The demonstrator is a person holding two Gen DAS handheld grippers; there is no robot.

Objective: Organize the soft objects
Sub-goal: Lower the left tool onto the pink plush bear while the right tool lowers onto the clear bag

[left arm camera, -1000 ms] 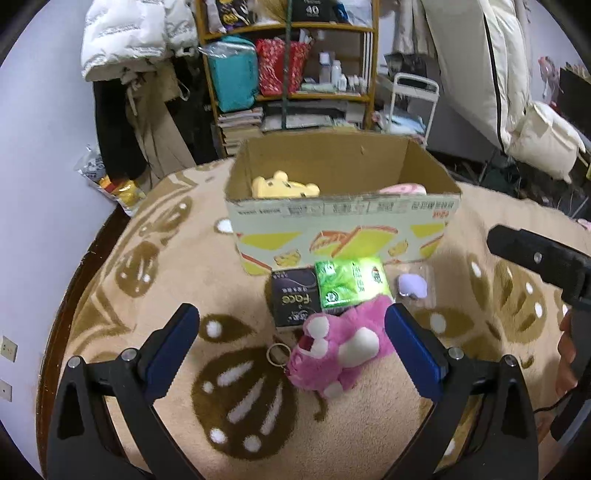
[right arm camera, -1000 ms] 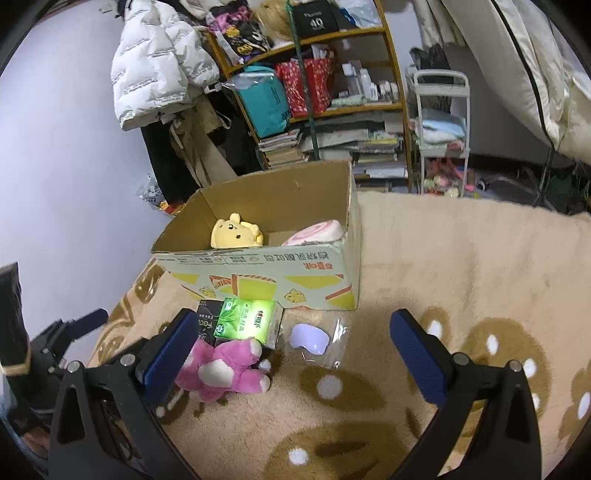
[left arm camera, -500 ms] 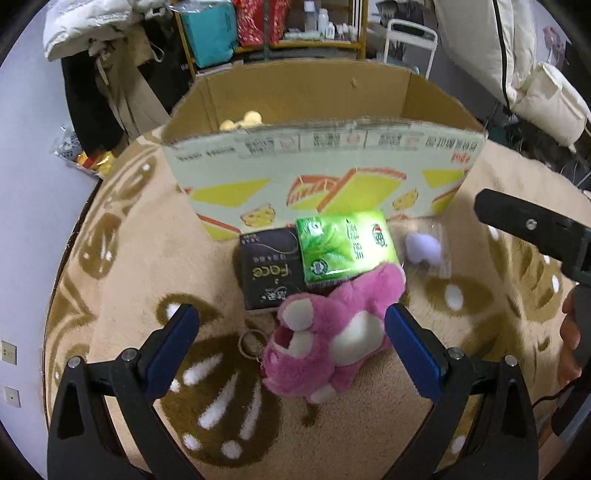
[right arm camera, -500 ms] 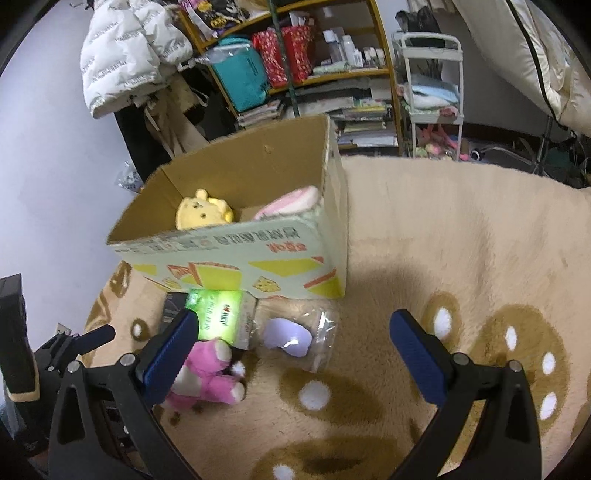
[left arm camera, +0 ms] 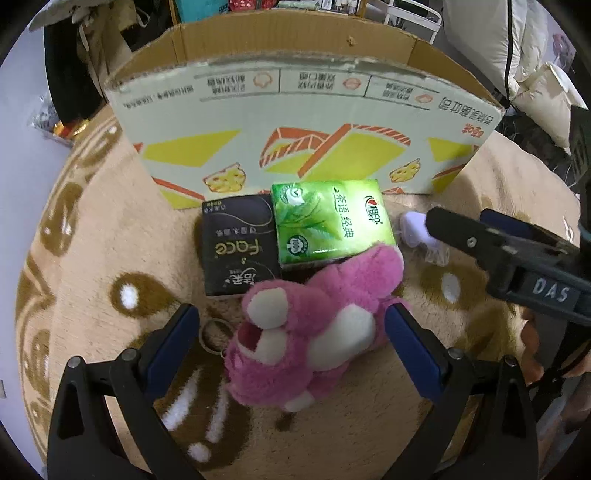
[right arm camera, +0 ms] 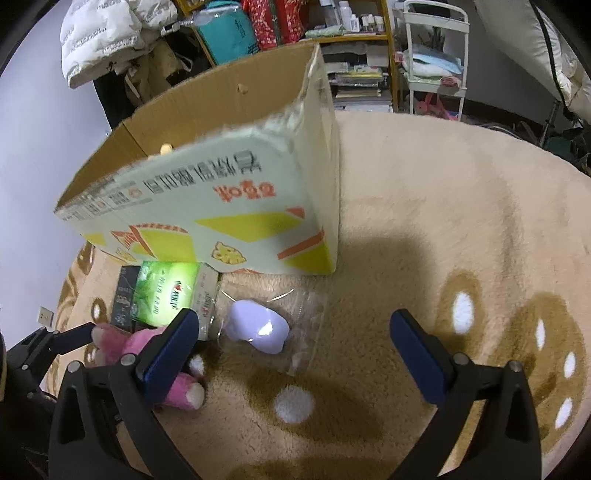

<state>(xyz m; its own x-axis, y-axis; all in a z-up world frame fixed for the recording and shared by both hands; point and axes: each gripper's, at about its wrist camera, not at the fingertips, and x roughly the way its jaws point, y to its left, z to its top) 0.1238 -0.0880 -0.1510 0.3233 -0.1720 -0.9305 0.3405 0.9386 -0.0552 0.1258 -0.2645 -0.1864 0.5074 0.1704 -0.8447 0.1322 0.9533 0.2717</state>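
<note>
Pink plush bear: lies on beige rug w/ brown paw prints, between the fingers of left gripper; jaws spread wide, blue pads each side of the toy, grip nothing; can't tell if pads touch the fur; metal key ring just inside the left finger, attached to the bear.
Green tissue pack: just ahead of the bear, past the fingertips, resting partly on black "Face" tissue pack; both packs sit against the front wall of cardboard box.
Lilac soft item in clear bag: on rug ahead of right gripper, nearer its left finger than its right; jaws wide open, empty, not touching the bag; same item in left view mostly hidden behind the right gripper's finger.
Box: open top, ahead-left of right gripper's fingers; a bit of sth yellow shows over the rim, can't tell what.
Bkgd: shelving w/ bags & books, white puffer jacket, white cart.
</note>
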